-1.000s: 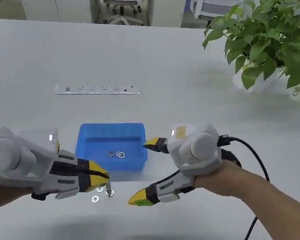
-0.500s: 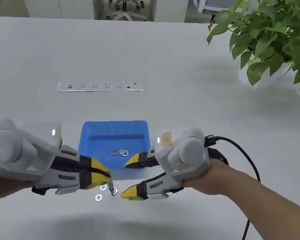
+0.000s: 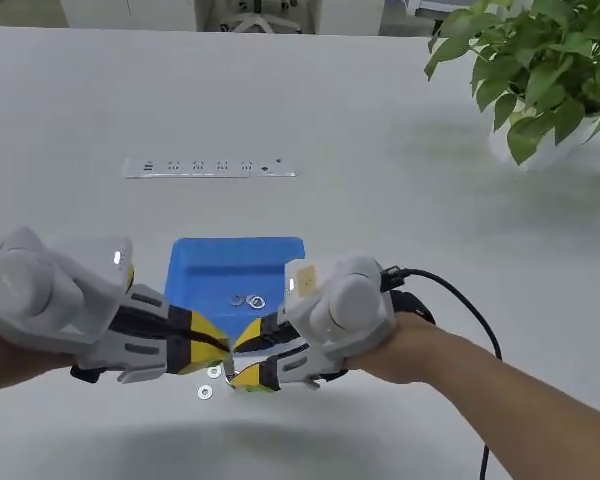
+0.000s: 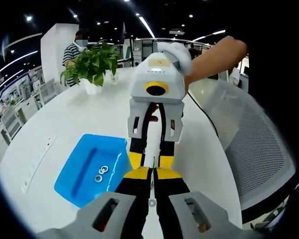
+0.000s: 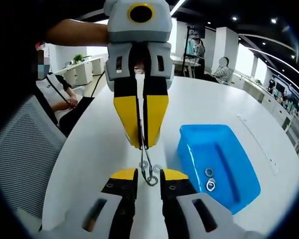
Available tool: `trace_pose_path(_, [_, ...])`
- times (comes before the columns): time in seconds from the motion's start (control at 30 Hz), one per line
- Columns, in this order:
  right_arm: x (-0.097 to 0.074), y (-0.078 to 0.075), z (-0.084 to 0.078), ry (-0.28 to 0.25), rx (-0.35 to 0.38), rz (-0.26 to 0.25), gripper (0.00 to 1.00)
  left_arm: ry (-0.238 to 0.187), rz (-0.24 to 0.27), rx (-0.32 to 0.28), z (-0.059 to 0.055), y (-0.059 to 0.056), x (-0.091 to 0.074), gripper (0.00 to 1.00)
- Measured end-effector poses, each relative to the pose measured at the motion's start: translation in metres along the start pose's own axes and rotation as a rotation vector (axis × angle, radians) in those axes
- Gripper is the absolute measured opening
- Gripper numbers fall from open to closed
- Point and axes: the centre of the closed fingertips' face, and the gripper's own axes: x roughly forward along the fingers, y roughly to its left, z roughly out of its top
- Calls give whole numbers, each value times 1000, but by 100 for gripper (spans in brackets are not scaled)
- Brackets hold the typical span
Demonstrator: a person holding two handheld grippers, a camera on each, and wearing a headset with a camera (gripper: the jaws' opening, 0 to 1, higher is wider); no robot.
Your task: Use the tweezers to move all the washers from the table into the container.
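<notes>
Three washers (image 3: 215,372) are seen loose on the tabletop (image 3: 400,180), close to its near edge and just in front of the near wall of the container (image 3: 195,262). Two more are seen lying inside the container. In the right gripper view, one washer (image 5: 152,180) is placed directly below the tips of the tweezers (image 5: 143,142). The other two lie just beyond it, toward the left gripper (image 3: 220,348). The tweezers are clamped between the closed fingers of the left gripper. Their long axis is directed from that gripper down toward the tabletop and toward the right gripper (image 3: 248,360). The fingers of the right gripper are held apart, one on each side of the tweezer tips, with nothing gripped. Whether the tips touch the washer cannot be told. The coming move is judged to be a squeeze of the tweezer arms across their long axis, and the right gripper is the one positioned for it.
</notes>
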Motion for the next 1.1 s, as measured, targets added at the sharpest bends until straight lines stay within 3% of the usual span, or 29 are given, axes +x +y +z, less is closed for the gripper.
trace_pose_path(0.37, [9,5,-2,19,-20,30,11,7,1,3,-1,1,0,5])
trace_pose_path(1.1, [9,5,-3,33,-50,11,8,21,17,3,0,0,1,6])
